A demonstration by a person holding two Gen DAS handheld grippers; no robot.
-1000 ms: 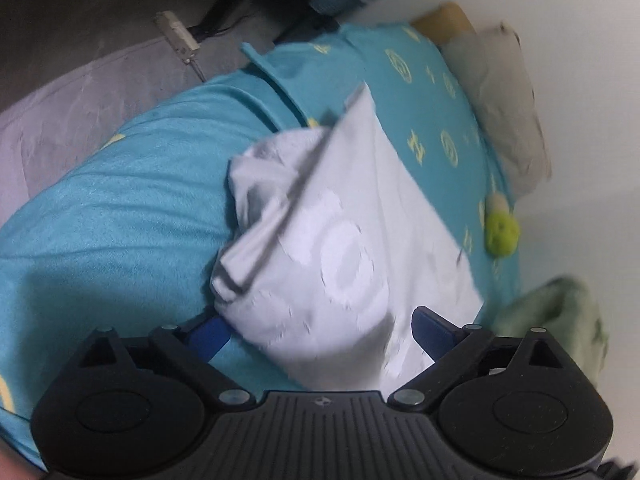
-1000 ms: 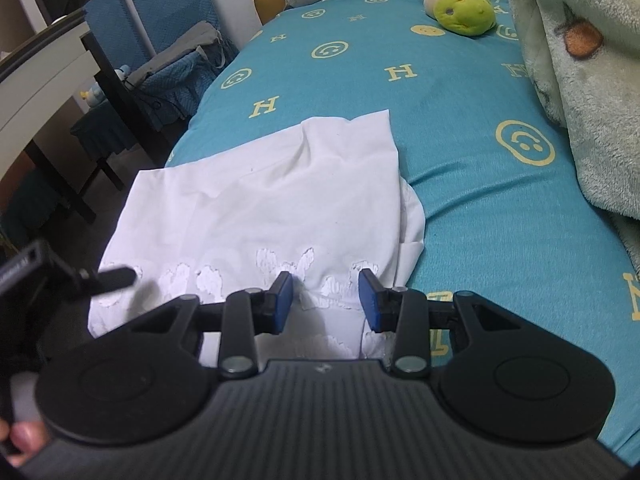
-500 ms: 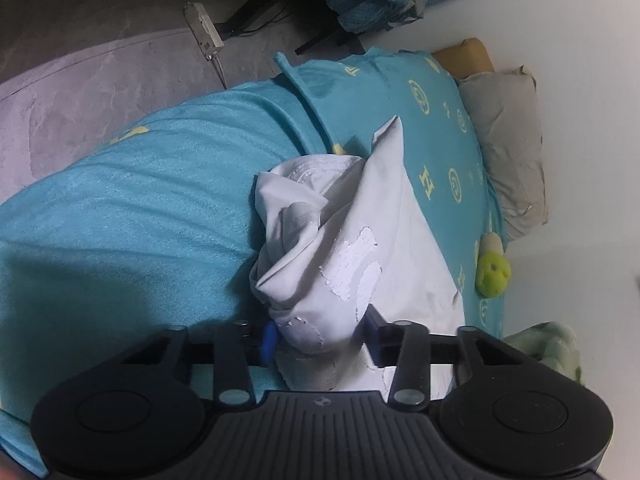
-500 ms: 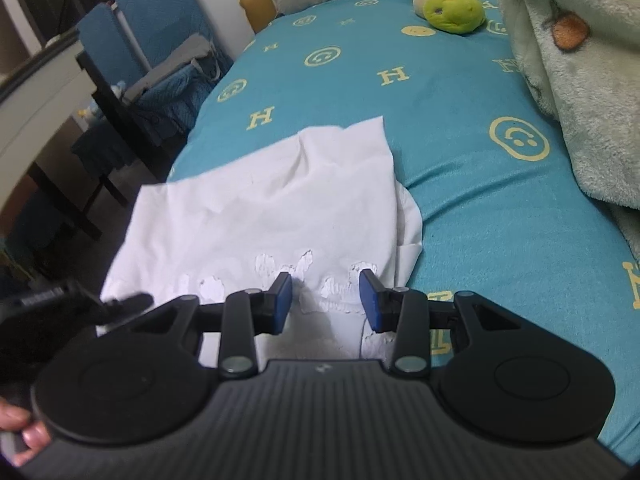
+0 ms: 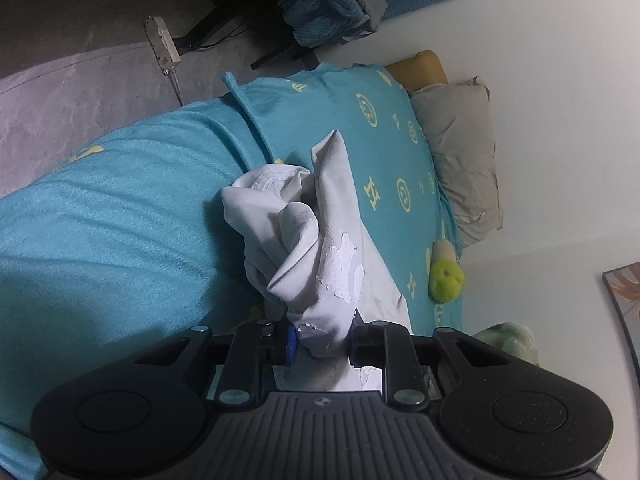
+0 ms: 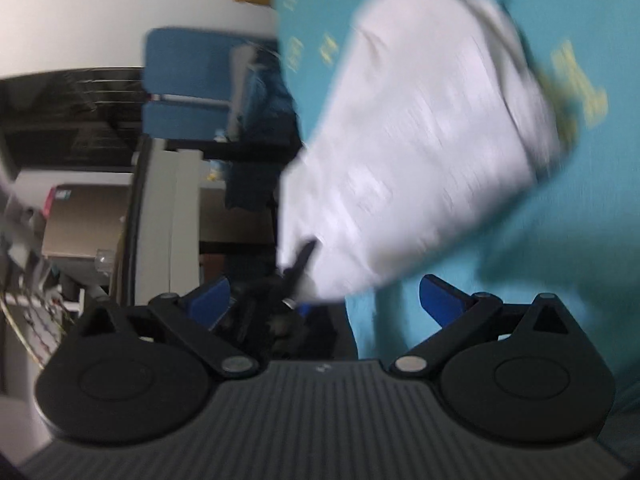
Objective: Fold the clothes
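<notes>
White cotton — a bunched shirt [image 5: 320, 256] — lies on the teal bedspread [image 5: 120, 248], its near end pinched between the closed fingers of the left gripper [image 5: 320, 340]. Beyond it, at the far right, sit a green plush toy [image 5: 446, 280] and a beige pillow [image 5: 460, 152]. The right gripper [image 6: 324, 296] stands spread wide, holding nothing — its view is blurred, the shirt just ahead.

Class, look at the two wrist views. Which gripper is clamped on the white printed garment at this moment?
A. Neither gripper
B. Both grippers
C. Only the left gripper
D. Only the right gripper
C: the left gripper pinches a bunch of the white printed garment between its fingers, while the right gripper is spread wide with no cloth between its jaws.
</notes>
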